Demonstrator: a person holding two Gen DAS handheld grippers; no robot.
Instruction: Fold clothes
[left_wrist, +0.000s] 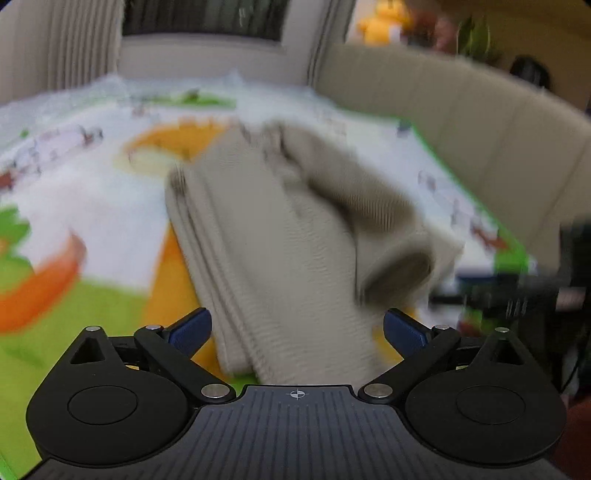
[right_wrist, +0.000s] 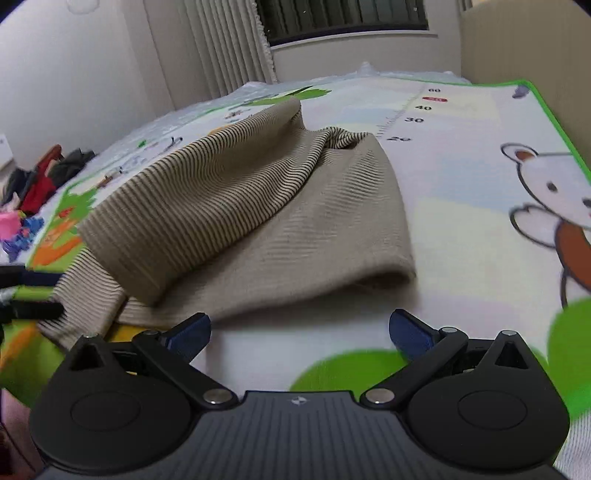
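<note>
A beige, finely striped knit garment (right_wrist: 251, 218) lies folded in layers on a colourful cartoon play mat (right_wrist: 472, 192). In the left wrist view the same garment (left_wrist: 280, 236) is blurred by motion and runs from the mat's middle down between my fingers. My left gripper (left_wrist: 297, 330) is open, its blue pads standing either side of the garment's near end without pinching it. My right gripper (right_wrist: 299, 332) is open too, hovering just short of the garment's near folded edge, with bare mat between its fingers.
A pile of dark, red and pink clothes (right_wrist: 33, 188) lies off the mat at the left. A beige padded wall (left_wrist: 461, 122) borders the mat's right side. Curtains and a window (right_wrist: 343, 18) stand at the far end. Part of the other gripper (right_wrist: 26, 295) shows at the left edge.
</note>
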